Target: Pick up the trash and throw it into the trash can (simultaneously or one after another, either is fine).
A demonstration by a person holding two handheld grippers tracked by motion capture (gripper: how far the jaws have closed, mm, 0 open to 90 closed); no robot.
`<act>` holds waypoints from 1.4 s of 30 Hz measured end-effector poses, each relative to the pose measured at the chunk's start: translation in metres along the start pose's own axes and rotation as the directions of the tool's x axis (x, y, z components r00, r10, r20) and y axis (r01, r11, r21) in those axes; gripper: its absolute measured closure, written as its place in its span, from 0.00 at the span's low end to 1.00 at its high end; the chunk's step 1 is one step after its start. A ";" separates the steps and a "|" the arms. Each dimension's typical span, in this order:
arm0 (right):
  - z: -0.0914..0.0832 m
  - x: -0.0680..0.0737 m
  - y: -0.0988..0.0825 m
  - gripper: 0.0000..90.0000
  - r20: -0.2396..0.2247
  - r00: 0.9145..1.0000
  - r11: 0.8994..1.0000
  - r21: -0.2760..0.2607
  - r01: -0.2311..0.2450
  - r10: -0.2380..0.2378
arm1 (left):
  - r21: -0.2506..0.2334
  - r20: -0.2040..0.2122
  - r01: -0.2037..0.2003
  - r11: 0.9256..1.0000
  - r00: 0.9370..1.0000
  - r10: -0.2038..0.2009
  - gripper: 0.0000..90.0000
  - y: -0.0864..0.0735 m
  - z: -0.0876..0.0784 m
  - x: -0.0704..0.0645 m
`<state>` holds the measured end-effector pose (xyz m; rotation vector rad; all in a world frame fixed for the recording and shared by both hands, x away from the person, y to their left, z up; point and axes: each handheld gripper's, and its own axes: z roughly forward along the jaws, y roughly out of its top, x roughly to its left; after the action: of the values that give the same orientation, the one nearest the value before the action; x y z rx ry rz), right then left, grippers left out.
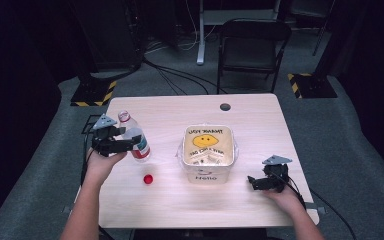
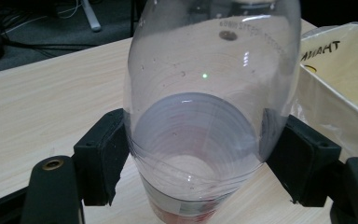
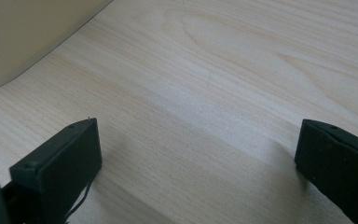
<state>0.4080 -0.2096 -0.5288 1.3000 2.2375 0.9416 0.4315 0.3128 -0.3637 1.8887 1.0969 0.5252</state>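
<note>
I am holding a clear plastic bottle (image 1: pixel 134 136) in the left tool (image 1: pixel 126 136), at about 9 o'clock on the counter (image 1: pixel 250 115). In the left gripper view both black pads (image 2: pixel 103 161) are pressing the bottle's (image 2: pixel 209 107) clear wall just above the label band, so the tool is clamped on the body rather than the thin neck; my reading is that the wide section gives the pads the most surface and keeps the bottle from swivelling. In the high view the bottle is tilting, neck toward 11 o'clock, and I cannot tell whether its base is touching the wood.

The red cap (image 1: pixel 148 179) is lying on the counter at roughly 7 o'clock, just beside the bottle's base and apart from it, and the neck looks open, which fits a bottle being emptied or discarded.

The white tub (image 1: pixel 209 176), lined with a plastic bag printed with a yellow smiley, is standing at the counter's centre, near the bottle toward 3 o'clock. I judge it to be the destination, placed within reach of either hand.

The right tool (image 1: pixel 261 183) is resting low at about 4 o'clock, near the tub's corner. Its jaws are standing wide with bare wood between them in the right gripper view, gripping nothing; I take it as parked clear of the left hand's path.
</note>
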 end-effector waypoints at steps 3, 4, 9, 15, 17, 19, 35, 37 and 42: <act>0.000 0.000 0.000 0.00 0.000 1.000 1.000 0.000 0.000 0.000 | -0.004 0.009 -0.007 1.000 1.000 0.007 0.28 0.005 -0.002 -0.003; 0.000 0.000 0.000 0.00 0.000 1.000 1.000 0.000 0.000 0.000 | -0.002 0.011 -0.011 1.000 1.000 0.011 0.28 0.007 -0.003 -0.004; 0.000 0.000 0.000 0.00 -0.001 1.000 1.000 0.000 0.001 -0.001 | -0.001 0.018 -0.030 1.000 0.999 0.030 0.28 0.015 -0.007 -0.011; 0.000 0.000 0.000 0.00 -0.001 1.000 1.000 0.000 0.001 -0.001 | -0.004 0.038 -0.040 0.999 0.998 0.040 0.28 0.026 -0.012 -0.018; 0.000 0.000 0.000 0.00 -0.001 1.000 1.000 0.000 0.001 -0.001 | -0.002 0.045 -0.046 0.999 0.998 0.046 0.28 0.028 -0.013 -0.020; 0.000 0.000 0.000 0.00 -0.001 1.000 1.000 0.000 0.001 -0.001 | -0.002 0.050 -0.055 0.998 0.997 0.055 0.28 0.031 -0.014 -0.022; 0.000 0.000 0.000 0.00 -0.002 1.000 1.000 0.000 0.001 -0.001 | 0.002 0.096 -0.101 0.995 0.990 0.101 0.28 0.057 -0.019 -0.039; 0.000 0.000 0.000 0.00 -0.002 1.000 1.000 0.000 0.002 -0.002 | 0.001 0.103 -0.105 0.994 0.989 0.105 0.29 0.060 -0.019 -0.041; 0.000 0.000 0.000 0.00 -0.003 1.000 1.000 0.000 0.002 -0.002 | -0.004 0.123 -0.113 0.994 0.986 0.112 0.28 0.068 -0.020 -0.046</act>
<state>0.4081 -0.2099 -0.5288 1.2971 2.2403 0.9431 0.4266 0.2670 -0.2932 1.9670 0.9159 0.4639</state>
